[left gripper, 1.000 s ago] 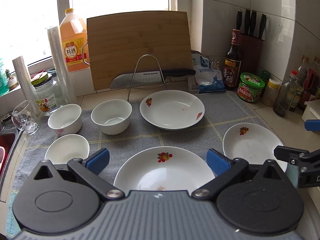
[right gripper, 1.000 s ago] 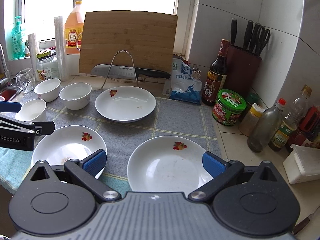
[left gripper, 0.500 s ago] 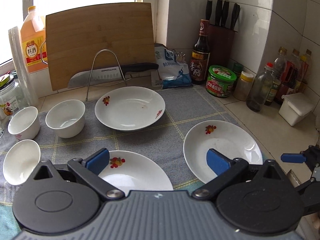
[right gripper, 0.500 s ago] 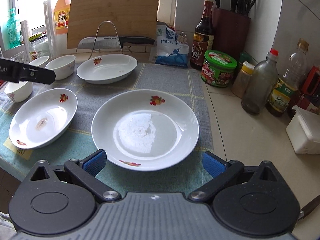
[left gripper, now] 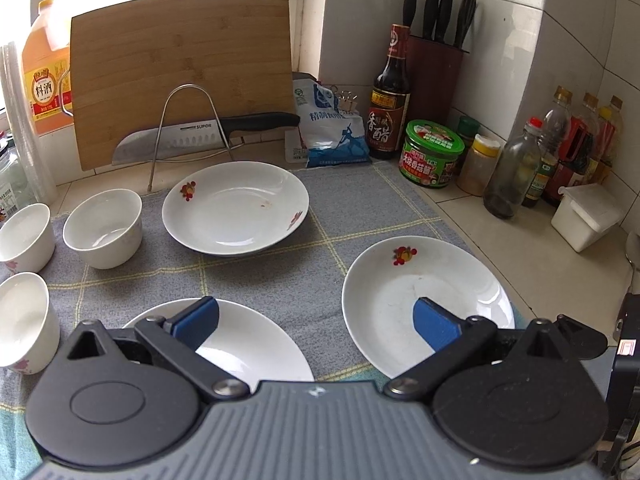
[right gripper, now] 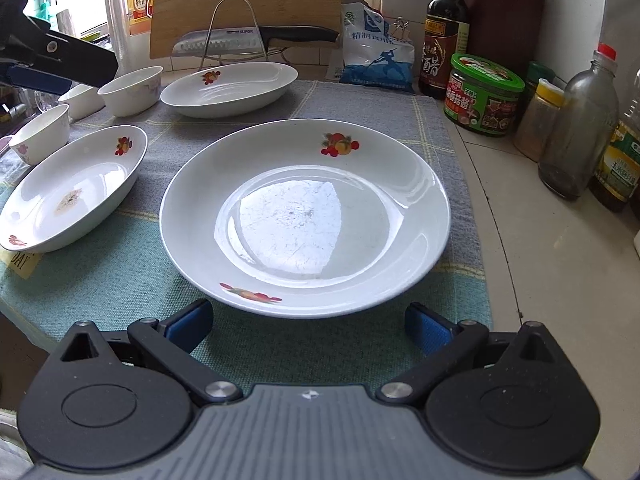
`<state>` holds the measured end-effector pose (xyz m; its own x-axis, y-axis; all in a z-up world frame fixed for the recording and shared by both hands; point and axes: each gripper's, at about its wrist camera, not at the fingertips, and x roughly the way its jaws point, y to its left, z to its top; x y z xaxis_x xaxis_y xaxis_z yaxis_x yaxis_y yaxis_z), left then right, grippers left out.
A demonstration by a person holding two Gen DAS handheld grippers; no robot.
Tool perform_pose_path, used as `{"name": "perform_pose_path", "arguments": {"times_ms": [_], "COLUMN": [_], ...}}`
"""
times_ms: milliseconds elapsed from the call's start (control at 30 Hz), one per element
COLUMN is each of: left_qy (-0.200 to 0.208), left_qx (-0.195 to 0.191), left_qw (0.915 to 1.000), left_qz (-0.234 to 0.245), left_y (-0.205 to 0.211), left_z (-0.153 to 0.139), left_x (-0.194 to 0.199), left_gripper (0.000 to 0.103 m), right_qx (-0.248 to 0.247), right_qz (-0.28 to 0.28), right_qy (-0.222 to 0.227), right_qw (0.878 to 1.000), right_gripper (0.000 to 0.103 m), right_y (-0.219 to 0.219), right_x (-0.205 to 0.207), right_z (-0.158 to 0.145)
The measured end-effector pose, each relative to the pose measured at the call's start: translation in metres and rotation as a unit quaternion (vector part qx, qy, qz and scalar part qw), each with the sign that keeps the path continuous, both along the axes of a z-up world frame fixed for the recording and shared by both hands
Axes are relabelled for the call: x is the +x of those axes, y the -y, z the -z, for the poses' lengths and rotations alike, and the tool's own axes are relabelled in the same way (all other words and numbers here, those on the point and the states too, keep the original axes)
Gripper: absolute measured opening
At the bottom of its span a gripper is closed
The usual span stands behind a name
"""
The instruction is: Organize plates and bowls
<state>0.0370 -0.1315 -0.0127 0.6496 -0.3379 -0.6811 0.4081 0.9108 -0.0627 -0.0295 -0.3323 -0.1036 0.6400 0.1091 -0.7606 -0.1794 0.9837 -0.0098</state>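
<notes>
Lying at frame centre: near plate (right gripper: 304,216), framed by the wide-spread right hand-held gripper (right gripper: 308,326). The left hand-held gripper (left gripper: 316,322) is likewise held wide, empty. Three bowls (left gripper: 103,228) are grouped at left.

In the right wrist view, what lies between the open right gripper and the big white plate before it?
Only bare green-grey woven mat; nothing separates the right gripper from the large white flower-printed plate.

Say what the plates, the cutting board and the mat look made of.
Plates: likely glazed ceramic, glossy white with window glare and printed fruit motifs.
Cutting board: bamboo or wood, matte with visible strips.
Mat: woven cloth, coarse weave showing.
</notes>
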Motion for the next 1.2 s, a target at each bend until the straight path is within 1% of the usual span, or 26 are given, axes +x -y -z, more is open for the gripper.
{"name": "perform_pose_path", "arguments": {"times_ms": [133,233,267,367,467,567,633,733,800,967,1033,1100,1200], "left_qy": [-0.013,-0.025,-0.026,-0.03,-0.049,-0.048,-0.052,-0.059,-0.075,-0.097,-0.109,-0.119,-0.136], "left_qx": [-0.002,0.011,0.013,0.021,0.013,0.031,0.044,0.05,0.057,0.065,0.067,0.072,0.076], "left_qw": [0.9999,0.9996,0.9996,0.9991,0.9968,0.9938,0.991,0.9862,0.9817,0.9734,0.9697,0.9672,0.9629], "left_qz": [0.01,-0.003,0.002,0.023,0.061,0.095,0.115,0.147,0.166,0.197,0.208,0.213,0.221], "left_y": [0.003,0.01,0.013,0.026,0.042,0.064,0.079,0.096,0.106,0.119,0.123,0.126,0.129], "left_z": [0.0,0.002,0.004,0.009,0.015,0.023,0.029,0.036,0.043,0.057,0.061,0.066,0.072], "left_x": [0.012,0.025,0.028,0.04,0.052,0.059,0.064,0.071,0.08,0.093,0.098,0.104,0.113], "left_gripper": [0.102,0.102,0.102,0.102,0.102,0.102,0.102,0.102,0.102,0.099,0.095,0.092,0.082], "right_qx": [0.005,0.007,0.008,0.009,0.011,0.013,0.013,0.014,0.015,0.026,0.029,0.024,0.023], "right_qz": [-0.004,-0.004,-0.004,-0.004,-0.006,-0.01,-0.013,-0.022,-0.028,-0.045,-0.049,-0.046,-0.051], "right_qy": [0.008,0.019,0.023,0.035,0.042,0.049,0.049,0.047,0.045,0.041,0.039,0.038,0.037], "right_qw": [1.0,1.0,1.0,0.999,0.999,0.999,0.999,0.999,0.998,0.998,0.998,0.998,0.998], "right_gripper": [0.103,0.103,0.103,0.103,0.103,0.103,0.103,0.103,0.103,0.103,0.103,0.103,0.103], "right_y": [0.002,0.002,0.002,0.003,0.004,0.004,0.004,0.006,0.008,0.013,0.015,0.017,0.018], "right_x": [0.001,-0.003,-0.004,-0.007,-0.008,-0.011,-0.01,-0.007,-0.007,-0.003,-0.001,0.002,0.004], "right_z": [0.001,0.002,0.002,0.004,0.005,0.006,0.006,0.005,0.005,0.004,0.004,0.004,0.005]}}
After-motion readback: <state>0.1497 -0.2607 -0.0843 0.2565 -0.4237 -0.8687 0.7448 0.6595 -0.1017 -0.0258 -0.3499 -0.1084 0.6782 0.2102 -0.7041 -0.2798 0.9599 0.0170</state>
